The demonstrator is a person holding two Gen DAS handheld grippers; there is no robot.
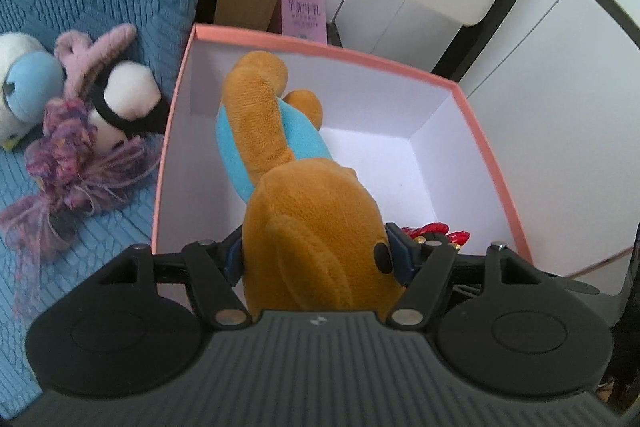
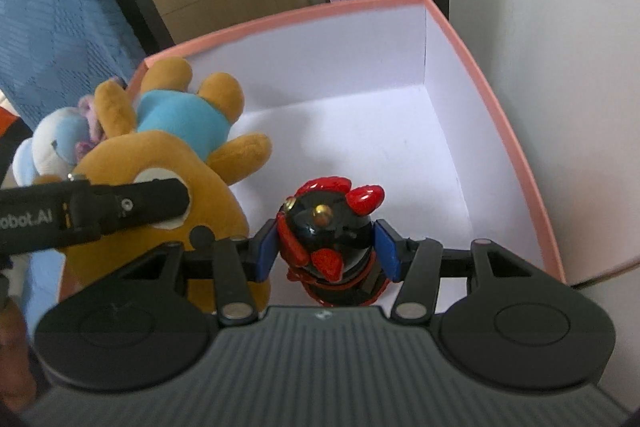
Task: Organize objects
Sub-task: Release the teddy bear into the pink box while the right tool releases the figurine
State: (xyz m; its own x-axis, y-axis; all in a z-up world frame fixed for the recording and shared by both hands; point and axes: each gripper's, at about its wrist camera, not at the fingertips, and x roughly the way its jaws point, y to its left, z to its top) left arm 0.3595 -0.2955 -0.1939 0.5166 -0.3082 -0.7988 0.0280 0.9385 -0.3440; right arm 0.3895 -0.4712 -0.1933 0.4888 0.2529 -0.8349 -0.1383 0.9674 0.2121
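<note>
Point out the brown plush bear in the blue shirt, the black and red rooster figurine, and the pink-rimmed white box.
Brown plush bear in a blue shirt (image 1: 312, 227): left wrist view, back of its head.
Black and red rooster figurine (image 2: 332, 231): right wrist view, its black body.
Pink-rimmed white box (image 2: 480, 75): right wrist view, right rim.

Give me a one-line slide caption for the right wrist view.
Right gripper holds a rooster figurine over the pink box, beside a teddy bear.
</note>
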